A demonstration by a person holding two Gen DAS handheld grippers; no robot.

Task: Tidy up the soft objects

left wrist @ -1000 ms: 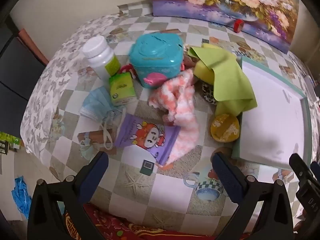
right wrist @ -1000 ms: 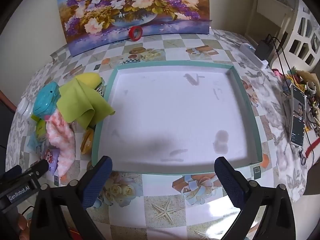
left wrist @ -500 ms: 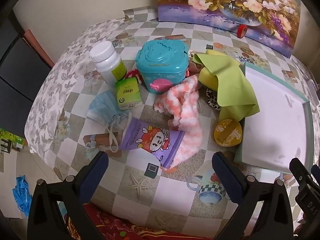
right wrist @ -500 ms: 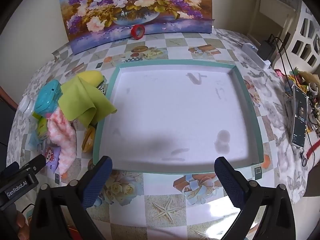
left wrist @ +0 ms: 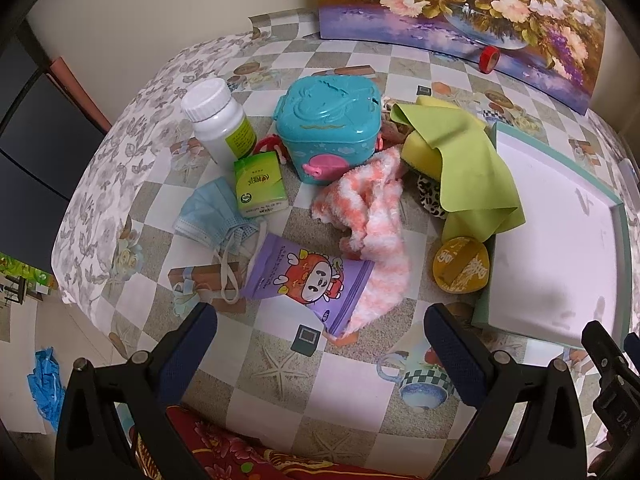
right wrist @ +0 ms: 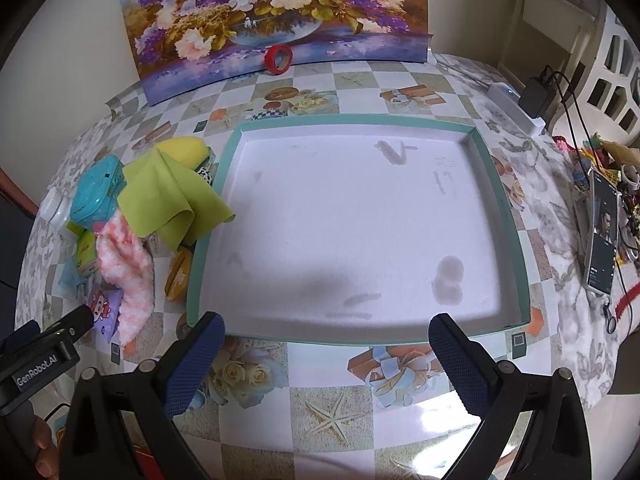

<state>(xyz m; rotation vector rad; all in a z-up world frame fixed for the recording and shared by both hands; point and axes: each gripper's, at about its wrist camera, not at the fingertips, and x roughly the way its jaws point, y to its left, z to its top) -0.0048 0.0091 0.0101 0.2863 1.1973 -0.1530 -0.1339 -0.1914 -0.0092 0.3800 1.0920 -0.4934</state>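
On the checkered table [left wrist: 280, 368], both the left tool [left wrist: 320, 344] and right tool [right wrist: 326, 346] gape empty, the fluffy pink-and-white cloth [left wrist: 370, 216] and wide teal-rimmed tray [right wrist: 516, 248] untouched, sorting seemingly unstarted.

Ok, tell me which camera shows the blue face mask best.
Left wrist view: the face mask lies nearly whole, ear loops visible, partly under the green packet. Right wrist view shows only a blue sliver at the pile's edge.

left gripper [left wrist: 320, 334]: drawn back from pile, jaws wide | right gripper [right wrist: 326, 344]: slight retreat from tray [right wrist: 504, 200]
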